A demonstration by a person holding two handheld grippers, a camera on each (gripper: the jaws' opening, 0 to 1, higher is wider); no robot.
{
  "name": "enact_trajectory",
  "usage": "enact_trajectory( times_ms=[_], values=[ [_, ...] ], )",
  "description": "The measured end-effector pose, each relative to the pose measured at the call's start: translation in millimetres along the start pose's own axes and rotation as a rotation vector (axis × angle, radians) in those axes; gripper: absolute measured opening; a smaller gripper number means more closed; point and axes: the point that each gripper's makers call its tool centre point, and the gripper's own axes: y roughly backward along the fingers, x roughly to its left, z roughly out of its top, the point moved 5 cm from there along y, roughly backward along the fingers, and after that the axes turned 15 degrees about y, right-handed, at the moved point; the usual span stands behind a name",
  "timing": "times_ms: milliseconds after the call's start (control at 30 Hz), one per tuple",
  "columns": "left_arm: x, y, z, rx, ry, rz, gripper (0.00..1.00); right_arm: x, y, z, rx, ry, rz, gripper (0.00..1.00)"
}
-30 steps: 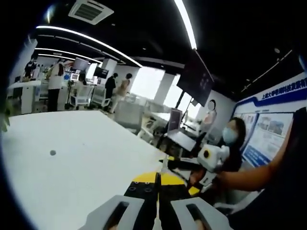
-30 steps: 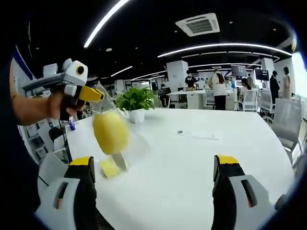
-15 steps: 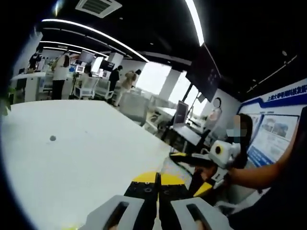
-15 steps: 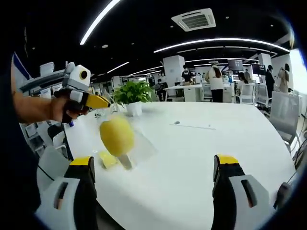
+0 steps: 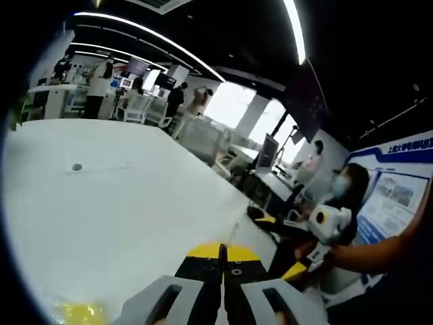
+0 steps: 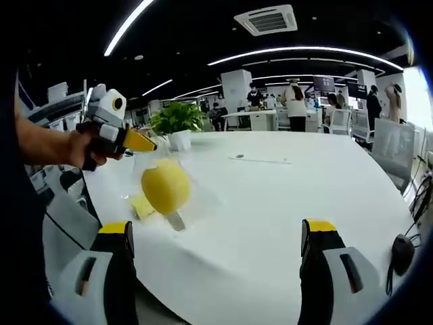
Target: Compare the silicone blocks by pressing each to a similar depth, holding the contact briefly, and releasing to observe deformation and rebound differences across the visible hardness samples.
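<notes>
Left gripper (image 5: 222,254): fingers pressed together, empty, raised above the white table (image 5: 122,203). Right gripper (image 6: 216,237): fingers spread wide, empty. Yellow silicone blocks (image 6: 164,187) rest on the table near its edge, untouched. Both grippers appear positioned for approach; pressing not yet begun.

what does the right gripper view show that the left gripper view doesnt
The right gripper view has a potted plant and a round yellow piece beside a flat yellow block, plus the left gripper, jaws together. The left gripper view has the right gripper, jaws apart, and a blue wall poster. Both share the white table.
</notes>
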Motion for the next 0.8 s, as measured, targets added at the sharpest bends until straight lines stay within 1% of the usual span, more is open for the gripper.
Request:
enact_trajectory(
  times_ms=[167,333,500,567,600,667,800],
  values=[
    [4.3,-5,-5.9,-0.002,0.050,0.001,0.00,3,2,-5.5,0.012,-0.017,0.003,0.96],
    [7.7,-9,-10.6,0.001,0.083,0.001,0.00,6,4,-10.3,0.016,-0.027,0.008,0.96],
    [21.8,-10,-15.7,-0.012,0.142,0.018,0.00,7,4,-12.0,0.018,-0.028,0.015,0.96],
    [27.7,-10,-17.3,-0.027,0.189,0.016,0.00,8,4,-13.6,0.023,-0.042,0.024,0.96],
    [30.7,-10,-18.0,-0.029,0.198,0.016,0.00,8,4,-14.5,0.027,-0.045,0.027,0.96],
    [38.1,-9,-20.4,-0.030,0.211,0.024,0.00,9,5,-13.9,0.029,-0.040,0.027,0.96],
    [51.1,-3,-18.6,-0.046,0.212,0.055,0.00,7,7,-13.7,0.026,-0.048,0.024,0.96]
  ],
)
